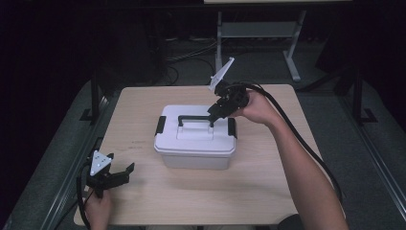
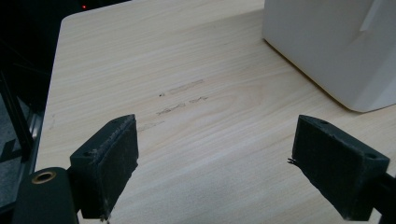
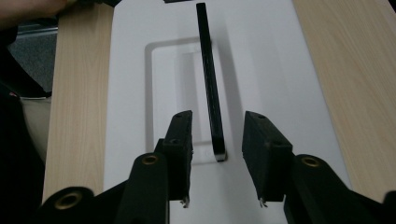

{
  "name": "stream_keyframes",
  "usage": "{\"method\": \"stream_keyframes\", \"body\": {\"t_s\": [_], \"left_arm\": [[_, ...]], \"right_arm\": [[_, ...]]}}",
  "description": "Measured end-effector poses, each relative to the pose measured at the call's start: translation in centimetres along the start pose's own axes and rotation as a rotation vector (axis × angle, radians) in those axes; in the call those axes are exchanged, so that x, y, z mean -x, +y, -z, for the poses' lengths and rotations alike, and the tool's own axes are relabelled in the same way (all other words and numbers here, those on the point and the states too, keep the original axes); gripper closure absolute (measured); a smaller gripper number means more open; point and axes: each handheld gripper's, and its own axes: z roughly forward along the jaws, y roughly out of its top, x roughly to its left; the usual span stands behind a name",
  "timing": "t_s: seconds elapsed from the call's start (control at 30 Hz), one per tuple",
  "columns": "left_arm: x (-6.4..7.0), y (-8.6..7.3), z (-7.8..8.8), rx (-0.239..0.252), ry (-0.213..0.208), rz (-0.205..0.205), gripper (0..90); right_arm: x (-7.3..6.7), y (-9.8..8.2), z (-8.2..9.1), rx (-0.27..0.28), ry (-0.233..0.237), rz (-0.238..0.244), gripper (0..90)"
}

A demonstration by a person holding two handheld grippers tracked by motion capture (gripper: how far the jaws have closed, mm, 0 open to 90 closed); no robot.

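A white plastic storage box (image 1: 195, 143) with a black handle (image 1: 195, 118) and black side latches stands in the middle of the table. My right gripper (image 1: 214, 113) hovers over the handle's right end. In the right gripper view the raised black handle (image 3: 209, 84) runs between the two open pads (image 3: 183, 149), with gaps on both sides. My left gripper (image 1: 125, 171) rests low near the table's front left corner, open and holding nothing. In the left gripper view its gripper (image 2: 215, 163) spans bare wood, and the box's white wall (image 2: 327, 42) stands ahead at the upper right.
The light wooden table (image 1: 143, 191) has faint scuff marks (image 2: 180, 100) left of the box. A thick black cable (image 1: 306, 143) trails from the right gripper along the forearm. Beyond the table a grey desk frame (image 1: 258, 31) stands on dark floor.
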Motion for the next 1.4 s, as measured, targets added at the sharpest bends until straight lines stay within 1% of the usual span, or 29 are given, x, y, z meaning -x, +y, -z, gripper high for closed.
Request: {"method": "stream_keyframes", "body": {"t_s": [0.03,0.1,0.13,0.23,0.3,0.4,0.53,0.83,0.97,1.2,1.4], "left_arm": [[0.0,0.0,0.0,-0.001,0.001,0.001,13.7],[0.0,0.0,0.2,0.007,0.000,0.002,13.7],[-0.1,0.0,0.2,0.009,-0.002,0.006,13.7],[-0.1,0.0,0.1,0.001,-0.003,0.008,13.7],[-0.1,0.0,0.1,0.002,0.000,0.002,13.7],[-0.1,0.0,0.2,0.003,-0.002,0.007,13.7],[-0.1,0.0,0.2,0.003,0.000,0.006,13.7],[-0.1,0.0,0.2,0.001,0.001,0.001,13.7],[-0.1,-0.1,0.2,0.003,0.003,0.005,13.7],[-0.2,-0.1,0.2,0.000,0.004,0.005,13.7],[-0.3,-0.1,0.2,-0.001,0.005,0.004,13.7]], "right_arm": [[-0.1,-0.2,0.1,0.008,0.003,-0.008,60.7],[-0.2,-0.5,0.2,0.007,-0.002,-0.007,58.8],[-0.3,-0.6,0.2,0.008,0.003,-0.011,58.8],[-0.3,-1.1,0.2,0.009,0.001,-0.019,56.9],[-0.3,-1.5,0.3,0.004,-0.003,-0.025,55.8],[-0.3,-1.8,0.5,0.009,0.005,-0.038,55.2],[-0.4,-2.2,0.9,0.016,0.003,-0.047,53.6],[-0.6,-3.5,1.7,0.017,-0.013,-0.068,51.6],[-0.5,-4.3,2.2,0.020,-0.012,-0.090,50.5],[-0.5,-5.3,2.7,0.019,-0.032,-0.111,46.3],[-0.5,-6.0,3.1,0.017,-0.036,-0.128,43.7]]}}
